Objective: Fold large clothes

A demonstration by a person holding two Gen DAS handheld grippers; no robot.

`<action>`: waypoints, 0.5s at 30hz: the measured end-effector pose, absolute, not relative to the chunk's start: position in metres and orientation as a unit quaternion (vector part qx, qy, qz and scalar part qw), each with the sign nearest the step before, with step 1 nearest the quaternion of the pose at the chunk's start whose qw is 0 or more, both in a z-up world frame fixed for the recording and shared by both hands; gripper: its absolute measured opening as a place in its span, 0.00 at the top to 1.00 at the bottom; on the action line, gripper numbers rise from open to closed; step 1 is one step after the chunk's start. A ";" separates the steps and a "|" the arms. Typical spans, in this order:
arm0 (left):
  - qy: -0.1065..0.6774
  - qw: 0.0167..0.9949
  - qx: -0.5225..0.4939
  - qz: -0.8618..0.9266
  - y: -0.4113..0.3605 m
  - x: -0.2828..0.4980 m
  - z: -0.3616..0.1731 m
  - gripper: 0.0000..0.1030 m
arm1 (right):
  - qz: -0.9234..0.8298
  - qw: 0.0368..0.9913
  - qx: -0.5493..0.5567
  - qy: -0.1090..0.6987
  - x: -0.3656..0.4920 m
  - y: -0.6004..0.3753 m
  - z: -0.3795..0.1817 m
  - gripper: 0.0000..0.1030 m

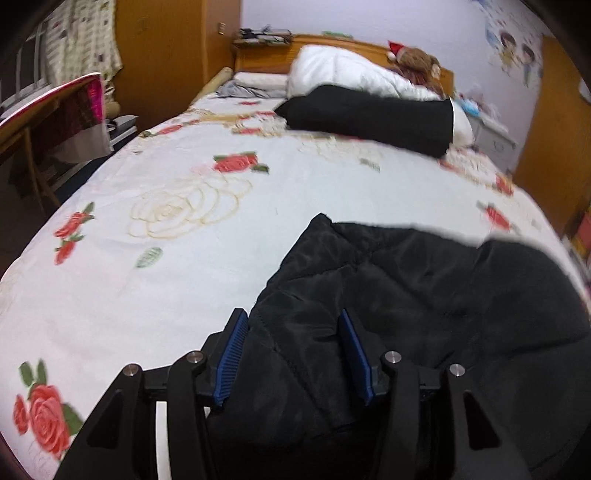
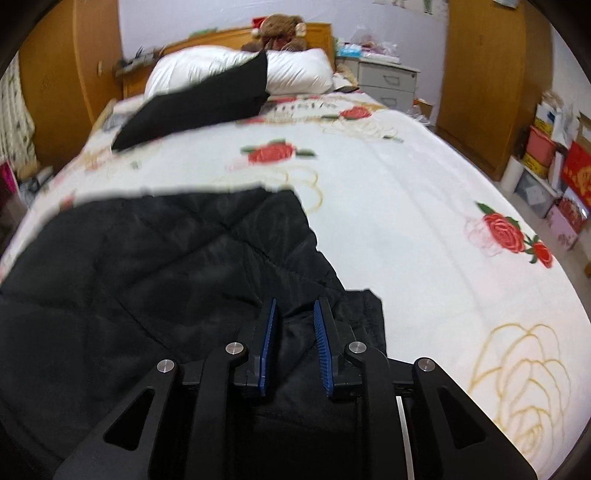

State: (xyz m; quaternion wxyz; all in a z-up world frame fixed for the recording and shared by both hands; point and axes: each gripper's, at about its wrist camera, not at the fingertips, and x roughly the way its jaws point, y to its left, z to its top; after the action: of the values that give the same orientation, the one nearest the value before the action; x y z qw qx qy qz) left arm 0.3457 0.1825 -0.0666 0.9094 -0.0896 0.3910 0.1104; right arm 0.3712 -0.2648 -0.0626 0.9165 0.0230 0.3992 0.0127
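Both grippers are pointing steeply downward and forward over the near end of a bed (image 1: 177, 302) covered with a white, rose-printed blanket, each one angled toward the headboard. The left gripper (image 1: 293, 356) is sitting over the left part of a black quilted jacket (image 1: 424, 295), its blue ribbed pads (image 1: 231, 363) standing well apart with a thick fold of the jacket bulging up between them; the fabric is filling the gap, but whether the pads are actually pressing on it cannot be told from this view. The right gripper (image 2: 295, 347) is hovering over the jacket's (image 2: 147, 266) right edge, its pads (image 2: 325, 350) drawn much closer together with dark fabric lying in the narrow gap between them; the cloth appears to be pinched there, so this gripper is reading as clenched on the jacket. The jacket itself is lying bunched at the foot of the bed, spreading between the two grippers, its far edge running roughly straight across the blanket. Well beyond it, near the head of the bed, a second black garment (image 2: 199, 107) is lying draped across a white duvet (image 2: 236, 70), and a brown teddy bear (image 2: 280, 31) is resting against the wooden headboard (image 1: 332, 44).
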 end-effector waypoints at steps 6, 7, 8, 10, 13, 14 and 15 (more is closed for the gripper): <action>0.353 0.925 -0.100 0.098 0.151 0.356 -0.025 0.46 | 0.069 0.937 0.051 0.339 0.372 -0.226 -0.008 0.63; 0.346 0.928 -0.094 0.101 0.146 0.358 -0.022 0.46 | 0.083 0.938 0.044 0.334 0.374 -0.213 -0.005 0.61; 0.341 0.930 -0.085 0.109 0.144 0.360 -0.020 0.46 | 0.094 0.939 0.031 0.331 0.377 -0.200 -0.004 0.61; 0.330 0.931 -0.060 0.144 0.143 0.362 -0.017 0.46 | 0.104 0.939 0.005 0.329 0.385 -0.180 -0.008 0.61; 0.322 0.923 -0.049 0.205 0.162 0.359 -0.019 0.46 | 0.095 0.926 -0.022 0.365 0.405 -0.171 -0.039 0.61; 0.326 0.919 -0.051 0.214 0.169 0.358 -0.021 0.46 | 0.089 0.921 -0.024 0.378 0.411 -0.174 -0.050 0.59; 0.333 0.915 -0.056 0.220 0.178 0.357 -0.022 0.46 | 0.085 0.918 -0.015 0.387 0.414 -0.181 -0.059 0.57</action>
State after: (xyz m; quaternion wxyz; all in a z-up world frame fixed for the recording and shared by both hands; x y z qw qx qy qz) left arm 0.3571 0.1775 -0.0220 0.9151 -0.0565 0.3329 0.2204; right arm 0.4142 -0.1811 -0.0594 0.9181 -0.0145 0.3867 0.0854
